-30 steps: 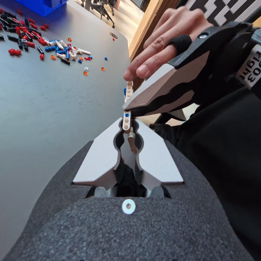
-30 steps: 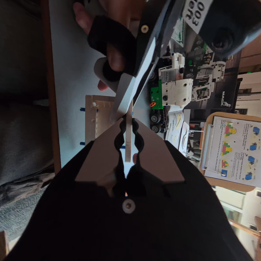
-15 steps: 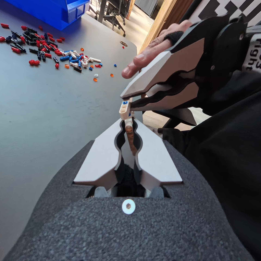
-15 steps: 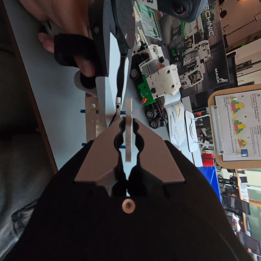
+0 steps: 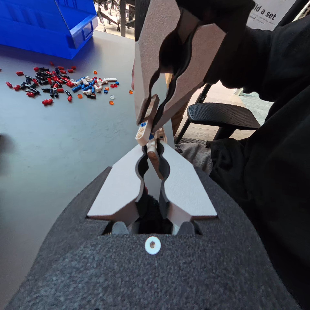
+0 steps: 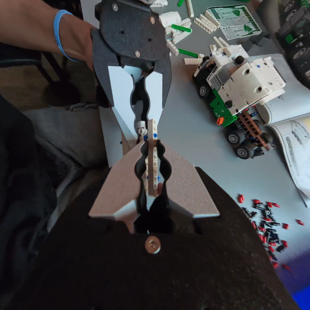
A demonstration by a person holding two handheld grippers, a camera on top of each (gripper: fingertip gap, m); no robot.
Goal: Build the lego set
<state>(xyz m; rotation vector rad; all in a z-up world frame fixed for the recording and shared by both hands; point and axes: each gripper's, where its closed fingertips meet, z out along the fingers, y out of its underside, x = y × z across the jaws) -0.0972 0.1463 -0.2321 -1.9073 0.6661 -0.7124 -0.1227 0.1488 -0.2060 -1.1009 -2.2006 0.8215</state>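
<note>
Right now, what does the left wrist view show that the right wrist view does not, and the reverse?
Only the left wrist view shows the blue bin and a black chair. Only the right wrist view shows the white and green truck, the open booklet and a blue wristband. Both show the tan beam, gripped in the right gripper, and the scattered red and black pins.

tan holed lego beam (image 6: 152, 157) with blue pins, pinched upright mid-air, its end meeting a small white connector (image 6: 141, 129)

Blue bin (image 5: 42, 28) at table (image 5: 58, 151) far edge, black mesh chair (image 5: 221, 115) w/ floor beside
</note>
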